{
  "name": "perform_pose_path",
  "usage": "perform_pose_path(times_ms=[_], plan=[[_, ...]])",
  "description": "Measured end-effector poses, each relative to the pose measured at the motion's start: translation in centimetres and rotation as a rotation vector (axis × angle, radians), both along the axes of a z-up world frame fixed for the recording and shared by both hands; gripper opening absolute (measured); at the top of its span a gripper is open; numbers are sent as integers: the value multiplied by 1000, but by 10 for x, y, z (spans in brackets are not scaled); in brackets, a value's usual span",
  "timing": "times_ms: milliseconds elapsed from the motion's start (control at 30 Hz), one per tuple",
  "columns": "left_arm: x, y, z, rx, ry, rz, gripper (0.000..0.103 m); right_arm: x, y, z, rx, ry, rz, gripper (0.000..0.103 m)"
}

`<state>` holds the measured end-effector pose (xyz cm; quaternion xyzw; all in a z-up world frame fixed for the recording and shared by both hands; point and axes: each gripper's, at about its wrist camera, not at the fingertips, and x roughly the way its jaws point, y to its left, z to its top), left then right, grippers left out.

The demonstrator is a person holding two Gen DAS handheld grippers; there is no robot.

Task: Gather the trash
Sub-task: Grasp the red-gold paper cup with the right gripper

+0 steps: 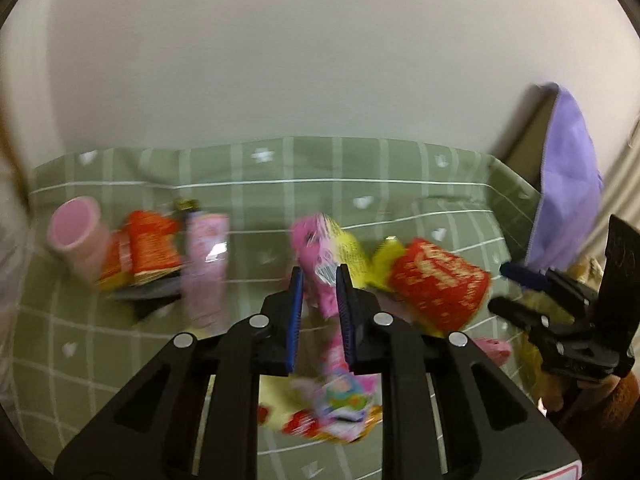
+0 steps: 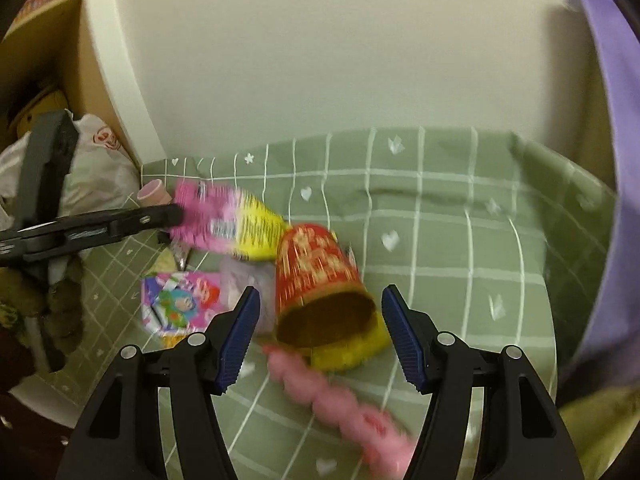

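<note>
Green tablecloth [image 1: 400, 168] blurred; left tool [image 1: 319, 280] clamps pink-yellow wrapper [image 1: 320, 248].

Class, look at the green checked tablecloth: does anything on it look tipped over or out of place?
Yes. The red paper cup lies on its side, open mouth toward the right gripper. Wrappers litter the green tablecloth, and the pink cup at the far left has also tipped over.

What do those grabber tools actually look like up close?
Each hand-held gripper, left and right, is black plastic: two angular arms with cut-out slots, round silver pins at the joints, and ribbed dark-blue pads lining the fingers. No cables or sleeves show.
</note>
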<state>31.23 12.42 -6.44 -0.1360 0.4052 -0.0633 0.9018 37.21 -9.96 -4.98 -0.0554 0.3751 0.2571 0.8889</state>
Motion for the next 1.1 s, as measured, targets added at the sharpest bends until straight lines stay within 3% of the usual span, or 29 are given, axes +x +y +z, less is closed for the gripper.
perform_pose_path(times_ms=[67, 133, 300, 433, 533, 767, 933, 1100], plan=[[-7, 10, -3, -21, 7, 25, 16, 8, 8, -5, -23, -37, -10, 60], [-13, 21, -4, -41, 12, 43, 19, 18, 14, -16, -38, -11, 0, 60], [-31, 43, -4, -81, 18, 84, 39, 21, 23, -36, -46, 69, 50, 60], [-41, 54, -4, -33, 11, 140, 49, 15, 20, -32, -18, 55, 41, 44], [-42, 59, -7, -53, 9, 131, 55, 12, 14, -13, 12, 16, -6, 43], [-37, 52, -21, -78, 30, 105, 60, -1, -5, 21, 69, -20, -88, 43], [-37, 49, -47, -105, 138, 83, 63, -16, -20, 18, 66, 6, -136, 44], [-35, 59, -62, -138, 205, 166, 63, -31, -28, 12, 70, 32, -167, 44]])
